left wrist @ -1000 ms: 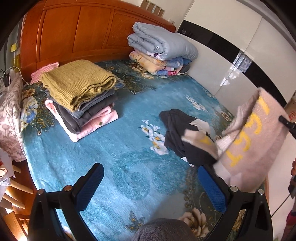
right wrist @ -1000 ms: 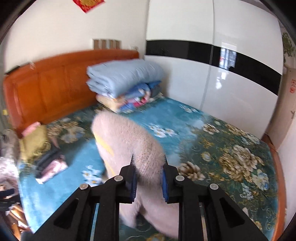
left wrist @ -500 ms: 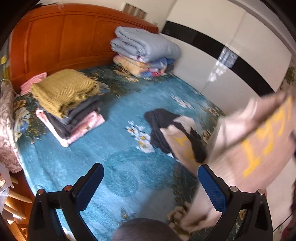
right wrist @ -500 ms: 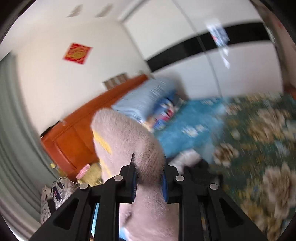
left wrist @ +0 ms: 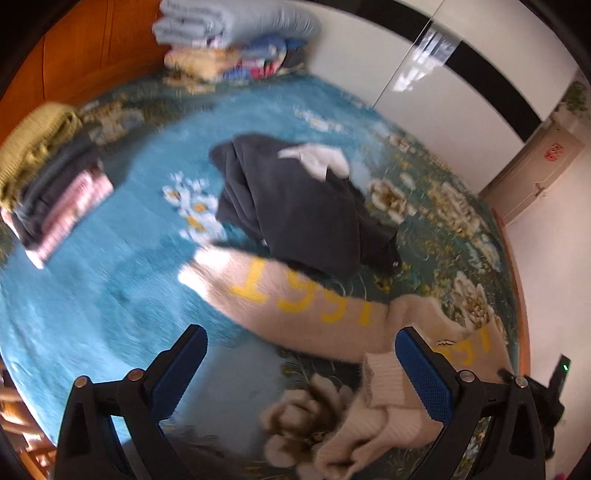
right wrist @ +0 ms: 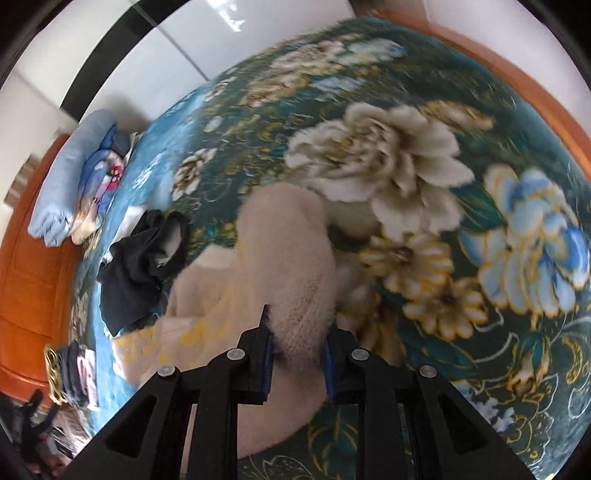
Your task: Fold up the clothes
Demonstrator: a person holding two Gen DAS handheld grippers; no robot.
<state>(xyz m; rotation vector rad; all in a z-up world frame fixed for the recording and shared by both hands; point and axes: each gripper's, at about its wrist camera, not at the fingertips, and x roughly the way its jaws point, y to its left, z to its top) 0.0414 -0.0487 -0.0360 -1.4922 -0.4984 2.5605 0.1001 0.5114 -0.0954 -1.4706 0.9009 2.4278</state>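
A fluffy beige sweater (left wrist: 295,295) with yellow numerals lies stretched across the floral bed blanket (left wrist: 92,295), its ribbed cuff (left wrist: 384,384) bunched near the front. My left gripper (left wrist: 299,332) hovers over it, open wide, with nothing held. In the right wrist view the sweater (right wrist: 280,258) runs up from my right gripper (right wrist: 297,325), whose pads still press on a fold of it while the jaws are opening. A crumpled dark garment (left wrist: 295,206) with a white piece on top lies just beyond the sweater.
A stack of folded clothes (left wrist: 48,184), an olive knit on top, sits at the left of the bed. Folded quilts (left wrist: 229,33) are piled against the orange headboard (left wrist: 74,55). White wardrobe doors (left wrist: 443,92) run along the far side.
The sweater, held up in the air before, has come down and now lies spread on the bed. Both grippers have swung down towards the blanket, and the right one has rolled.
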